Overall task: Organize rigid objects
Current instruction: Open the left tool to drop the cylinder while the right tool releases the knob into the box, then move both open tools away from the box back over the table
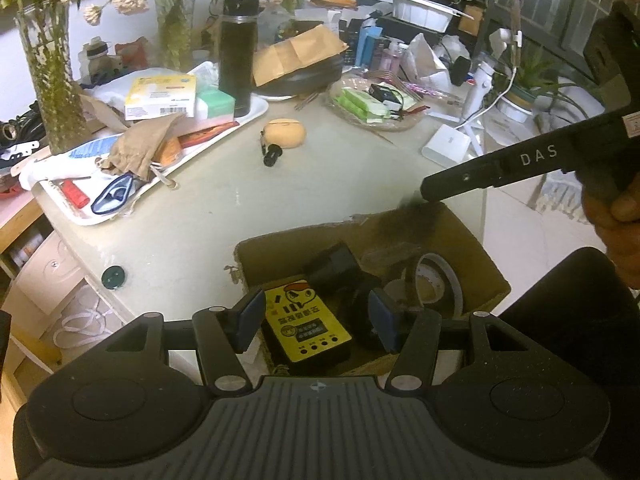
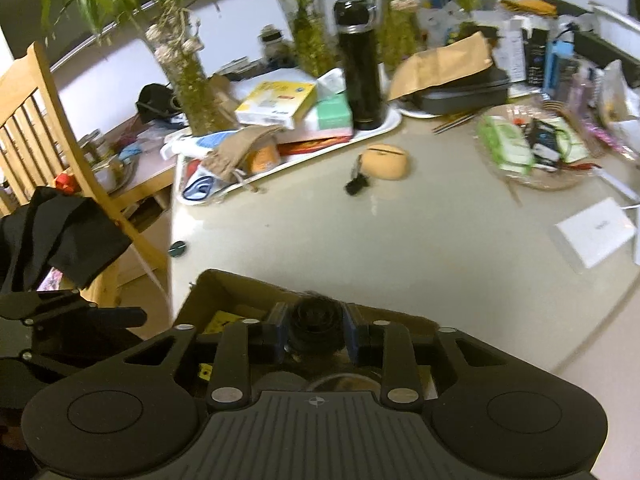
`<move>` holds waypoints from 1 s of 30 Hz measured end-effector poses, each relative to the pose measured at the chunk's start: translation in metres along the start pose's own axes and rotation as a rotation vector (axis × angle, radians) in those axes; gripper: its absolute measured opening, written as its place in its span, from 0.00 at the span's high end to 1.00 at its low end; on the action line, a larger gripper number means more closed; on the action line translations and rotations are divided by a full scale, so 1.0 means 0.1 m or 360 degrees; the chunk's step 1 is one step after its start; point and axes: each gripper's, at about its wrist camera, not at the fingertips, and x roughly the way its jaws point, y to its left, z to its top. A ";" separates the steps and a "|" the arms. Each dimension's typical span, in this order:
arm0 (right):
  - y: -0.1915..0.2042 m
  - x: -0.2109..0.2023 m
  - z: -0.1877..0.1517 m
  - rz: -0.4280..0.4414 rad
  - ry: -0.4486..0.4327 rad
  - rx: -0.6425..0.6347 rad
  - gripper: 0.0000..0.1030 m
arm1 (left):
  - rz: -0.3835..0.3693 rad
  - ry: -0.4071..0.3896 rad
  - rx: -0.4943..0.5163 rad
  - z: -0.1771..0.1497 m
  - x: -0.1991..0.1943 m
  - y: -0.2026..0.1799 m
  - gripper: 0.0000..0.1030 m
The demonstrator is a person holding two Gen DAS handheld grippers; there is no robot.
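A round black object point(image 2: 316, 330), clamped between the right gripper's point(image 2: 315, 336) fingers, hangs directly above the open cardboard box point(image 2: 208, 292), while the left gripper point(image 1: 316, 320), fingers apart and empty, hovers over the same box beside it.

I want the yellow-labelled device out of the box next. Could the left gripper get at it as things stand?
Probably yes. The left gripper is open and empty right above the yellow-labelled device, which lies face up and uncovered in the cardboard box. The right gripper, shut on a black round object, is off to one side.
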 end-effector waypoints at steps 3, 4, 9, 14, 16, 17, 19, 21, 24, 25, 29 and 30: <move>0.04 0.05 0.01 -0.0019 -0.0001 -0.0019 0.35 | 0.0017 -0.0028 -0.0017 -0.01 -0.03 0.02 0.46; 0.05 0.06 0.01 -0.0032 0.0000 -0.0021 0.29 | 0.0024 -0.0042 -0.0023 -0.01 -0.04 0.03 0.46; 0.03 0.10 -0.06 -0.0089 0.0003 -0.0016 0.11 | 0.0050 -0.0059 -0.0044 0.00 -0.04 0.05 0.40; 0.02 0.13 -0.13 -0.0142 0.0019 -0.0036 0.03 | 0.0062 -0.0076 -0.0040 0.03 -0.03 0.06 0.34; -0.01 0.12 -0.15 -0.0154 0.0013 -0.0036 0.02 | 0.0065 -0.0075 -0.0039 0.05 -0.02 0.07 0.34; -0.02 0.11 -0.16 -0.0161 0.0010 -0.0032 0.02 | 0.0069 -0.0073 -0.0037 0.06 -0.01 0.07 0.34; -0.06 0.10 -0.17 -0.0178 0.0010 -0.0021 0.02 | 0.0077 -0.0071 -0.0026 0.08 0.00 0.07 0.34; -0.10 0.09 -0.18 -0.0195 0.0008 -0.0013 0.00 | 0.0083 -0.0070 -0.0013 0.10 0.02 0.07 0.34; -0.14 0.08 -0.18 -0.0219 0.0004 -0.0005 0.00 | 0.0097 -0.0067 0.0000 0.14 0.05 0.06 0.31; -0.15 0.07 -0.19 -0.0223 0.0001 -0.0005 0.00 | 0.0097 -0.0068 0.0004 0.15 0.05 0.05 0.30; -0.19 0.05 -0.19 -0.0241 -0.0015 0.0004 0.00 | 0.0098 -0.0091 0.0029 0.20 0.06 0.04 0.30; -0.21 0.05 -0.20 -0.0241 -0.0019 0.0009 0.00 | 0.0099 -0.0094 0.0037 0.21 0.06 0.03 0.29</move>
